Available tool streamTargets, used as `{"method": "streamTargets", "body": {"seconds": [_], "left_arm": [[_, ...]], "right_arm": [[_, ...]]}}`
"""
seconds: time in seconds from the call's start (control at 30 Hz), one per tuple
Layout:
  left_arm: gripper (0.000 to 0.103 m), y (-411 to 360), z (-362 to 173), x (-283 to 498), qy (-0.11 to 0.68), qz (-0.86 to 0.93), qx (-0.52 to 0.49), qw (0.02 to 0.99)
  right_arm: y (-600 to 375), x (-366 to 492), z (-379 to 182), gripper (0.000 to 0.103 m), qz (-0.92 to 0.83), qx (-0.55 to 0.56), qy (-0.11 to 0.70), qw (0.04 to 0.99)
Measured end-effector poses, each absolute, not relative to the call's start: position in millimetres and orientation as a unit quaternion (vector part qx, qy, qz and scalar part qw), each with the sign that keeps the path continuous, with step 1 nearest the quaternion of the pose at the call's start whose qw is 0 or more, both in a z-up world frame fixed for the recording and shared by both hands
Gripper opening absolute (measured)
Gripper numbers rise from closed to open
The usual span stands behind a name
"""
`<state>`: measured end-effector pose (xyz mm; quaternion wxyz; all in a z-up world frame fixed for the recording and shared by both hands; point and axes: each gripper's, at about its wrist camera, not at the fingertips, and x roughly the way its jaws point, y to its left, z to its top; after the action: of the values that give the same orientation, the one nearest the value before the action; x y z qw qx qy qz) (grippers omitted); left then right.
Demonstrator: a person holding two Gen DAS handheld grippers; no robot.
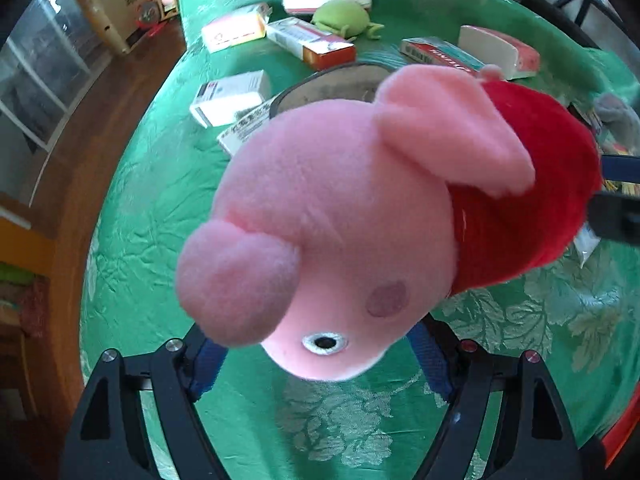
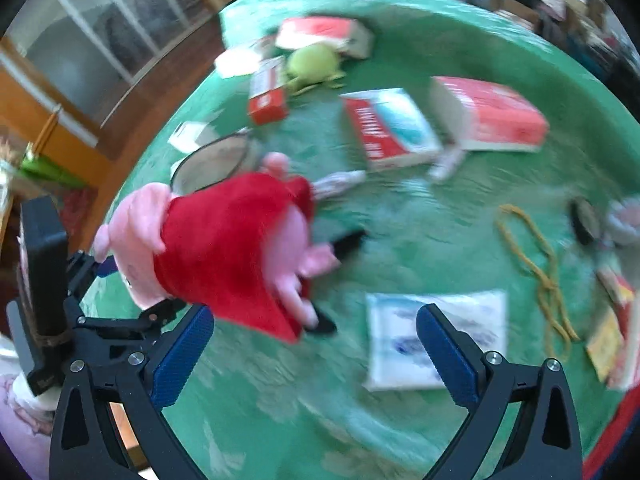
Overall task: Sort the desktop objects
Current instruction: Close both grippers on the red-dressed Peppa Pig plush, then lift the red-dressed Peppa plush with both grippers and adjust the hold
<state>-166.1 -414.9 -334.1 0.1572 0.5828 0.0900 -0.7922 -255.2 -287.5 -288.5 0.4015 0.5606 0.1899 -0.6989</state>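
Pressing against the pink pig plush (image 1: 340, 216), the left gripper (image 1: 320, 356) is holding its head between 2 blue pads above the green tablecloth (image 1: 152, 208). Right gripper (image 2: 316, 344) is hanging wide open, gripping nothing, beside the plush's red dress.

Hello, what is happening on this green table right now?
A person is sorting a cluttered table with a handheld gripper in each hand. The left gripper is shut on a pink pig plush in a red dress and holds it up above the green tablecloth, near a round container. The right gripper is open and holds nothing. Boxes, a green plush and a yellow cord lie on the cloth.
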Motion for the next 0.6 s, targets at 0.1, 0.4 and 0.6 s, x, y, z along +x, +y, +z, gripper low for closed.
{"method": "streamTargets", "body": {"seconds": [0.1, 0.4, 0.6], "left_arm": [[0.080, -411, -333, -166, 0.095, -0.803, 0.569, 0.149], [0.068, -395, -306, -165, 0.077, -0.832, 0.531, 0.140], [0.068, -383, -261, -147, 0.075, -0.857, 0.491, 0.136]], "right_arm": [[-310, -251, -302, 0.103, -0.681, 0.566, 0.194, 0.423], [-321, -242, -310, 0.068, -0.661, 0.584, 0.158, 0.445], [-297, -228, -268, 0.056, -0.686, 0.548, 0.167, 0.448]]}}
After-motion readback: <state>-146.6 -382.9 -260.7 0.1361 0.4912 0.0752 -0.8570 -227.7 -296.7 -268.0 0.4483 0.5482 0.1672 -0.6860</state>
